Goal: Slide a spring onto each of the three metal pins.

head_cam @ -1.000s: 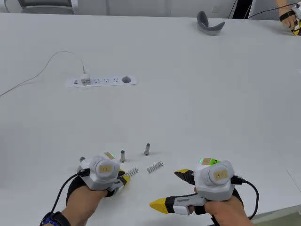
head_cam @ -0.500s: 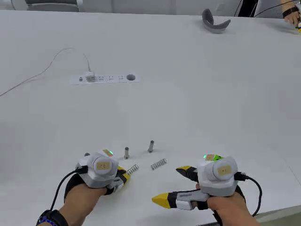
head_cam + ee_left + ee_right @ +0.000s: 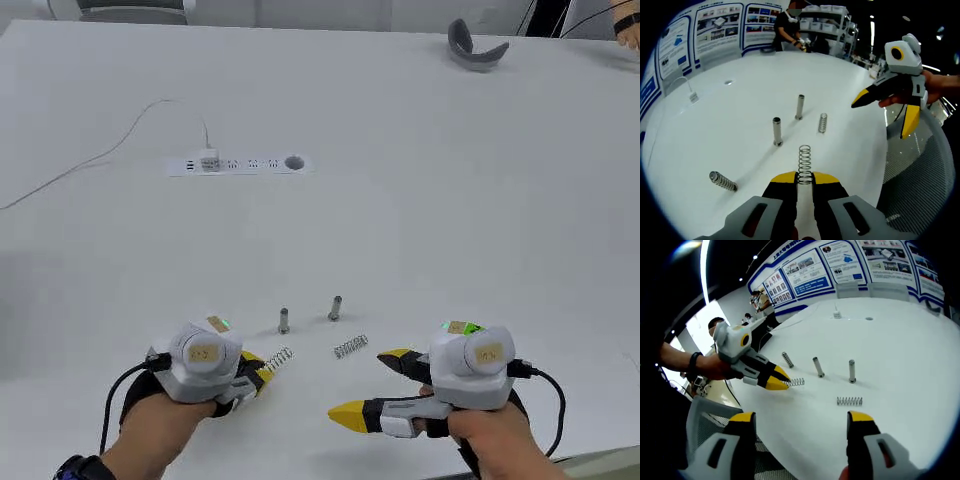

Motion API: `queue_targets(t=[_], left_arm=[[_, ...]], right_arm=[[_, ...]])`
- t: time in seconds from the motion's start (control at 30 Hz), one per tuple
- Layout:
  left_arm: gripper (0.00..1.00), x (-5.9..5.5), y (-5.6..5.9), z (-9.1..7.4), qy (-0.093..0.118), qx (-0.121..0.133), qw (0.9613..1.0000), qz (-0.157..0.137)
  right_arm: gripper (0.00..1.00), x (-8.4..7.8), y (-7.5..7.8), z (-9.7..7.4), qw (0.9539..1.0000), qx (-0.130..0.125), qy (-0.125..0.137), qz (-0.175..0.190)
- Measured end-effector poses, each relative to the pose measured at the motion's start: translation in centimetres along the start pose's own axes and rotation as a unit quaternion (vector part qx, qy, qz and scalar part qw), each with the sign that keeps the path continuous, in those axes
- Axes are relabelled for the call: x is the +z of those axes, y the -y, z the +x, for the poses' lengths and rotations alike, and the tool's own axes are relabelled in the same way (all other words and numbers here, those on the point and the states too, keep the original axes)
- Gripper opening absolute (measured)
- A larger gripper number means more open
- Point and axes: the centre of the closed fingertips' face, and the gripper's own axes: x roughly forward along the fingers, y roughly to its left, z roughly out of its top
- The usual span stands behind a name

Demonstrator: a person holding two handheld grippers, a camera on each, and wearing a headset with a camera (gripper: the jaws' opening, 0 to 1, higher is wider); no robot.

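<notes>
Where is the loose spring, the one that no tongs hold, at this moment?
In the head view the loose spring lies flat on the white table, between the rightmost pin and the open right tongs.

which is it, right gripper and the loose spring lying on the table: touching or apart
Apart. In the right gripper view the loose spring lies on the table ahead of the right gripper, jaws open, bare table between.

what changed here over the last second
The left hand-held gripper, shut on a spring, drew slightly left, away from the bare pins; the rest of the shift is the camera's. The right hand-held gripper stayed open; the loose spring and pins stayed put.
</notes>
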Motion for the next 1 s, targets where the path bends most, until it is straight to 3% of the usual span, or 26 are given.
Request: queue_targets(t=[0.4, 0.63, 1.0], left_arm=[[0.11, 0.6, 0.3, -3.5, 0.012, -0.005, 0.9993, 0.035], [0.11, 1.3, 0.8, -5.1, 0.017, -0.015, 0.9981, 0.057], [0.11, 3.4, 2.8, -5.8, 0.030, -0.036, 0.9949, 0.089]], right_arm=[[0.71, 1.3, -1.2, 0.8, 0.9994, 0.034, 0.006, 0.002], [0.64, 2.4, -2.3, 1.2, 0.9977, 0.067, 0.010, -0.003], [0.53, 4.6, -3.8, 1.5, 0.9927, 0.117, 0.027, 0.014]])
